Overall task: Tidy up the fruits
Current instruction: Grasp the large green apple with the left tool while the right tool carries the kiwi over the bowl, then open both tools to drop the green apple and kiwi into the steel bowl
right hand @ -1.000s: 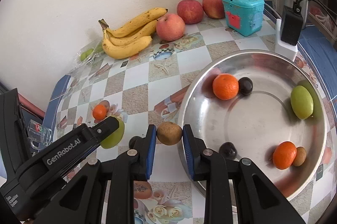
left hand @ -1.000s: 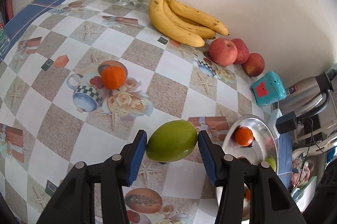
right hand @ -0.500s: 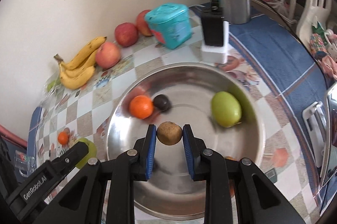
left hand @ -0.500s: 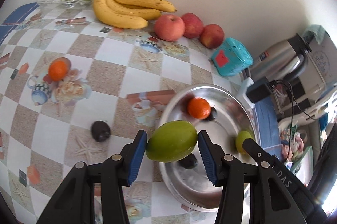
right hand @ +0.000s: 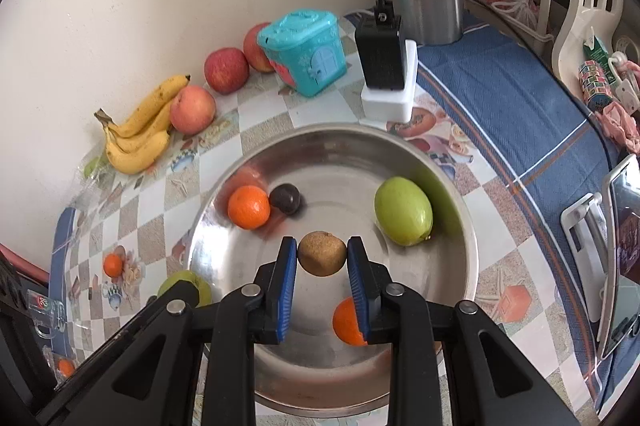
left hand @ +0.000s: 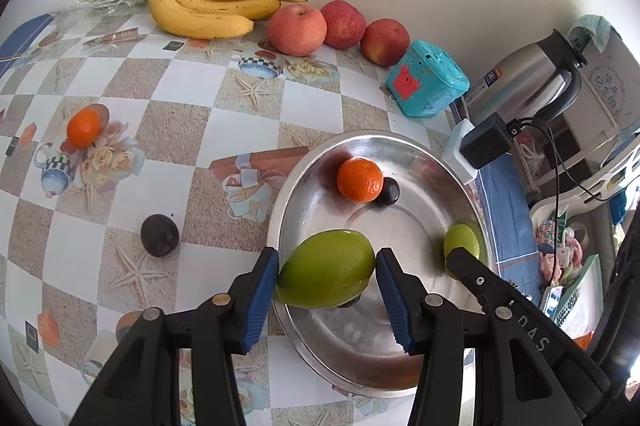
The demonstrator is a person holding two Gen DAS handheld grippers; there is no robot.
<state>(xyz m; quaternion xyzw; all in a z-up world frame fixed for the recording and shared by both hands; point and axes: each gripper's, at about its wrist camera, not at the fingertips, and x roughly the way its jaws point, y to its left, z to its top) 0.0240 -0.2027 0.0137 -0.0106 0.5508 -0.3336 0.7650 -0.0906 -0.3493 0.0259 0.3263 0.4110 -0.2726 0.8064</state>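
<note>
Landmark: the steel bowl (right hand: pixel 460 202) on the checked tablecloth (left hand: pixel 192 114). The left gripper (left hand: pixel 326 268) is clamped on a large green mango (left hand: pixel 326 268), its blue pads (left hand: pixel 262 290) pressed to the fruit's two ends, held over the bowl's near-left rim. The right gripper (right hand: pixel 322 254) is clamped on a small brown kiwi (right hand: pixel 322 253), held over the middle of the bowl.

Inside the bowl: an orange (right hand: pixel 249 207) touching a dark plum (right hand: pixel 285 199) at the far left; a second green mango (right hand: pixel 403 211) against the right wall; another orange (right hand: pixel 347 322) near the front, partly hidden behind the right gripper's finger.

Outside the bowl, on the cloth: a dark plum (left hand: pixel 159 235) just left of it; a small orange (left hand: pixel 83 128) well to the left; a bunch of bananas (left hand: pixel 216 4) and three red apples (left hand: pixel 296 30) along the wall beyond it; a teal toy house (right hand: pixel 304 52) and a black adapter (right hand: pixel 380 52) behind the far rim.
</note>
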